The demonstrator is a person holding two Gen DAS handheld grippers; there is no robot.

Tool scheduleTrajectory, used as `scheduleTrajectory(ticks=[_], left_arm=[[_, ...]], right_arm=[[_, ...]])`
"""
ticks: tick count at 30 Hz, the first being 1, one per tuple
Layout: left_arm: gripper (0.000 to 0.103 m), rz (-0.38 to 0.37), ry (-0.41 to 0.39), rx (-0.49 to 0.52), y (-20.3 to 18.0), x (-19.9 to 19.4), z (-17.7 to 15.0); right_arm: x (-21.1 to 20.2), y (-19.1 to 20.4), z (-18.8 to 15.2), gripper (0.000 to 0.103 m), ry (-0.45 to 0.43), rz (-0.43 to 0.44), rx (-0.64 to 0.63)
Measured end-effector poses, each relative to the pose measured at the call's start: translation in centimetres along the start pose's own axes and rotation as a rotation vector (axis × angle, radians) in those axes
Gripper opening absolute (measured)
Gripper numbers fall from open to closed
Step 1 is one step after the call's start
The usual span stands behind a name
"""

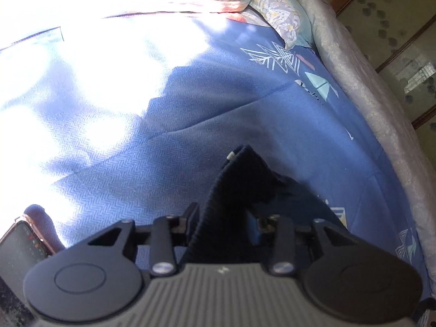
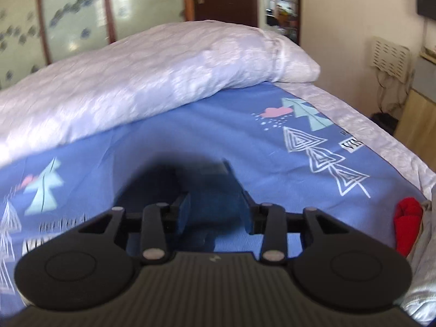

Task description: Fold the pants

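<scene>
Left gripper (image 1: 226, 218) jaws wide, pants (image 1: 239, 179) between | right gripper (image 2: 215, 207) jaws parted, unloaded

Sun glare washed out the far half of the bed sheet (image 1: 81, 62) in the left wrist view — no detail readable there. Dark ribbed pants (image 1: 234, 190) ran between the left gripper (image 1: 226, 218) jaws; lower part hidden behind the gripper body, jaw contact unclear. Smartwatch (image 1: 21, 245) cut off at the left edge. Right wrist view was motion-blurred — the right gripper (image 2: 215, 207) fingertips smeared. Red cloth (image 2: 407, 226) cropped near the right edge, item unidentifiable.
</scene>
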State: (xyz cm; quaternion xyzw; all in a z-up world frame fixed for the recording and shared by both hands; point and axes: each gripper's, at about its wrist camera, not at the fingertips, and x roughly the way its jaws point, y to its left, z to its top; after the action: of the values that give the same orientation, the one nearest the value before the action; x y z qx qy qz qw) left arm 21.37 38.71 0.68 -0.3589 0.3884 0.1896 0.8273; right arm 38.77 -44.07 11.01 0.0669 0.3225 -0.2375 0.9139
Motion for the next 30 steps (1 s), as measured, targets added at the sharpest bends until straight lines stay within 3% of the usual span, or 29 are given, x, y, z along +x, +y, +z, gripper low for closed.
scheduleTrajectory(ticks=[5,8,11,18,21,23,25,27,28,30], left_arm=[[0.041,-0.054,-0.063,-0.001,1.8,-5.5,-1.0],[0.041,-0.090,-0.087,0.008,2.7,-9.0,-2.6],[0.042,-0.147,-0.065,0.087,1.2,-11.3,-5.3],[0.042,-0.364,0.119,0.452,-11.2,-10.3,-15.7],[0.044,-0.428,0.174,0.674,-17.4,-9.1,-21.5],[0.044,-0.409,0.170,0.845,-20.7,-8.2,-25.2],[0.043,-0.358,0.159,0.974,-22.8,-7.1,-28.2],[0.023,-0.288,0.181,1.043,-23.5,-5.4,-29.9],[0.007,-0.253,0.211,1.066,-23.5,-4.4,-30.4],[0.006,-0.267,0.200,1.055,-22.6,-4.8,-30.5]], right_arm=[[-2.2,-3.2,-1.5,0.042,0.001,0.079,0.053],[-1.3,-6.5,-2.5,0.041,0.060,0.154,0.198],[0.6,-9.4,-3.7,0.041,0.131,0.239,0.360],[6.8,-10.3,-4.8,0.042,0.143,0.323,0.585],[9.3,-9.6,-4.6,0.042,0.150,0.341,0.624],[10.5,-9.0,-4.3,0.038,0.140,0.346,0.617],[11.1,-8.4,-3.7,0.014,0.135,0.323,0.584],[11.4,-8.3,-3.2,0.009,0.152,0.293,0.540],[10.8,-8.4,-3.0,0.008,0.133,0.279,0.531],[9.1,-9.3,-2.8,0.008,0.077,0.245,0.490]])
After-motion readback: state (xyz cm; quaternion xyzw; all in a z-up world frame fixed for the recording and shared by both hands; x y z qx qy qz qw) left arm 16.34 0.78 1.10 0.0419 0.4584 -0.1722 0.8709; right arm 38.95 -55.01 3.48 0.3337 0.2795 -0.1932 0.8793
